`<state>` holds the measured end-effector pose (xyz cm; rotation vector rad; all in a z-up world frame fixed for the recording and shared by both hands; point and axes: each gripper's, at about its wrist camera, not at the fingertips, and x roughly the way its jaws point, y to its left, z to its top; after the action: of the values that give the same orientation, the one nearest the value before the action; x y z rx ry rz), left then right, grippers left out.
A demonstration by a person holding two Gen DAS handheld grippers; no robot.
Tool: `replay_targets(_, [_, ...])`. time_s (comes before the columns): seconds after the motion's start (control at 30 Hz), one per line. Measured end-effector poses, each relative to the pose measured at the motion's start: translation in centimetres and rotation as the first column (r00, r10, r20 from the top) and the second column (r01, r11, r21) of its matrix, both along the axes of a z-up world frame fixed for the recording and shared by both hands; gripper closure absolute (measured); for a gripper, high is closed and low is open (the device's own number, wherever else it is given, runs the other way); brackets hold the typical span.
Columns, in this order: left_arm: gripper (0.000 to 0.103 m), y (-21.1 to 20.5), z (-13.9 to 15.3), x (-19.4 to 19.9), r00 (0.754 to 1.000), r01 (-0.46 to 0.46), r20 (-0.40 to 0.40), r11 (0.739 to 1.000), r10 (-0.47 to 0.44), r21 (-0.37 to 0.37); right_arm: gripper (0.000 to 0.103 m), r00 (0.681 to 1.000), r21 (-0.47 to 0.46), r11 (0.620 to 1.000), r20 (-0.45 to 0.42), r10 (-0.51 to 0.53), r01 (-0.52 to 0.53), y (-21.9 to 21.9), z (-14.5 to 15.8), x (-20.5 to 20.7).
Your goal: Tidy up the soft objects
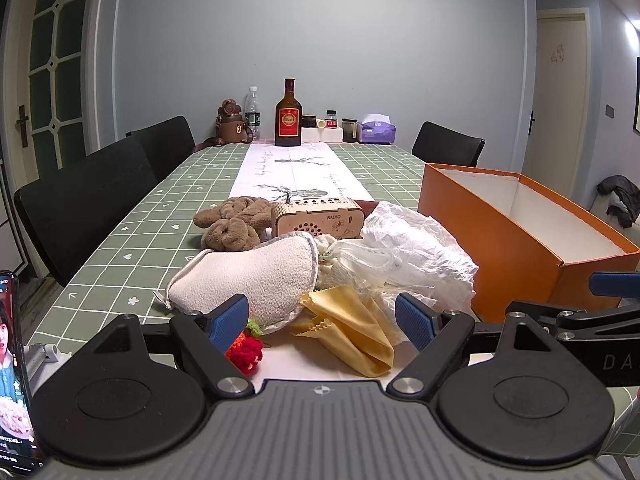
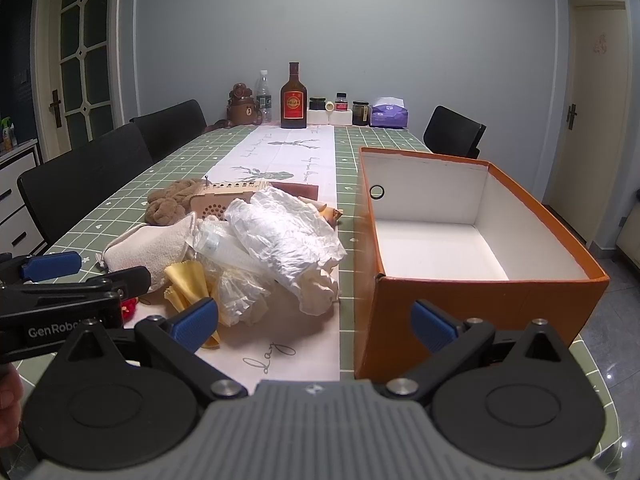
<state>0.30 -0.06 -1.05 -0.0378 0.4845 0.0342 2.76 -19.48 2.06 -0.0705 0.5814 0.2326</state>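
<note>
A heap of soft things lies on the table runner: a cream terry pouch (image 1: 256,280) (image 2: 148,246), a yellow cloth (image 1: 348,332) (image 2: 188,280), crumpled clear plastic bags (image 1: 416,248) (image 2: 280,236), a red knitted piece (image 1: 246,352) and a brown plush toy (image 1: 236,222) (image 2: 168,204). My left gripper (image 1: 324,322) is open just in front of the yellow cloth, holding nothing. My right gripper (image 2: 316,320) is open near the table's front edge, between the heap and the orange box (image 2: 476,304) (image 1: 516,248), which is empty with a white inside.
A wooden radio (image 1: 320,218) (image 2: 224,200) stands behind the heap. Bottles, jars and a purple tissue box (image 1: 378,130) line the far end of the table. Black chairs (image 1: 84,204) flank the table. A phone (image 1: 14,376) stands at the near left.
</note>
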Motion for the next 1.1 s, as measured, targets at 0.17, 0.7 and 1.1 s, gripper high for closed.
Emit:
replay_targets(0.17, [0.006,-0.1,-0.1,0.0,1.000,-0.001,-0.001,1.000,0.001,-0.001,0.003,1.000,-0.004,1.000,-0.001,0.003,-0.003,0.1,-0.1,0.0])
replay_targets(0.7, [0.006,0.0,-0.1,0.1,1.000,0.009,-0.008,1.000,-0.009,-0.004,0.003,1.000,-0.010,1.000,-0.003,0.013,-0.013,0.4,-0.2,0.1])
replay_targets(1.1, [0.025,2.1,-1.7,0.0,0.995,0.033,-0.095,0.997,-0.040,-0.068,0.029,0.988,-0.029,0.987,0.011,0.156,-0.155,2.7,-1.7,-1.1])
